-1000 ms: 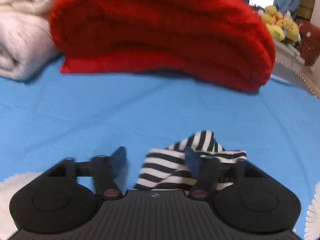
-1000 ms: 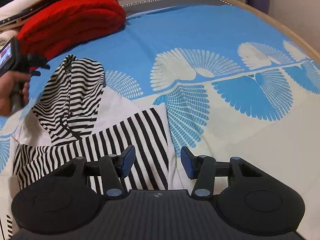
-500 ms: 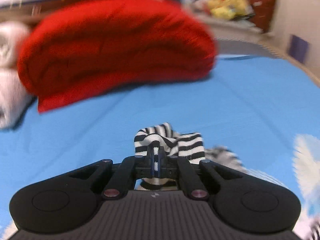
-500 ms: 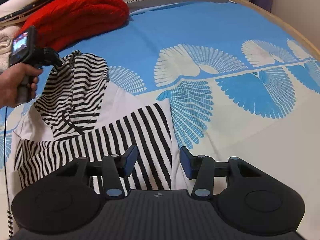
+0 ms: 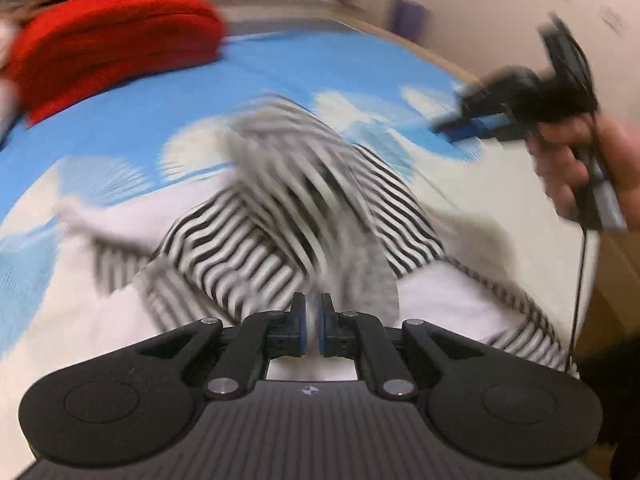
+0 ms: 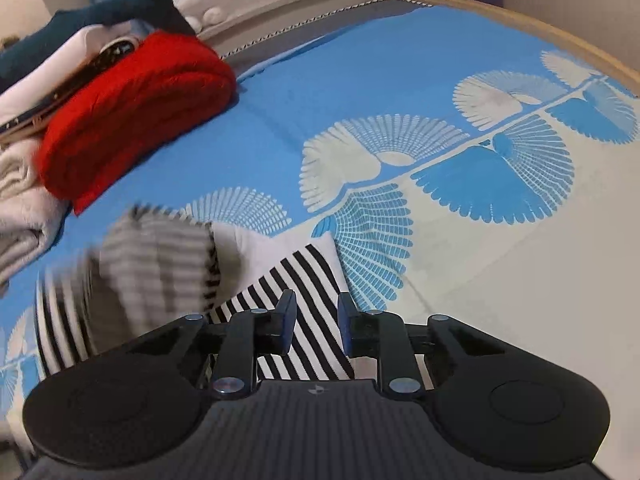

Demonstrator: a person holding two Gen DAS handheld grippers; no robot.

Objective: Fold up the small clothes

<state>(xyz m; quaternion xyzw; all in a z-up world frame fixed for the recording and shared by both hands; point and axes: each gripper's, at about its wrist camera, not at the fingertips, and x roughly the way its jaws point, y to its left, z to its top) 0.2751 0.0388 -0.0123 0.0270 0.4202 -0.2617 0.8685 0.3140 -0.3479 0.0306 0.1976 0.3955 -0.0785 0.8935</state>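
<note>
Soft, even indoor light fills both views, with no glare. The left wrist view is heavily motion-blurred: the striped shirt (image 5: 304, 216) smears into grey streaks, the red blanket (image 5: 108, 52) and the right claw (image 5: 460, 130) are soft, and only the left claw (image 5: 312, 324) is crisp. A dim shadow lies on the bed (image 5: 500, 184) beside the shirt. The right wrist view is sharp except the shirt's raised part (image 6: 156, 264). Fisheye bends the bed's far edge.
</note>
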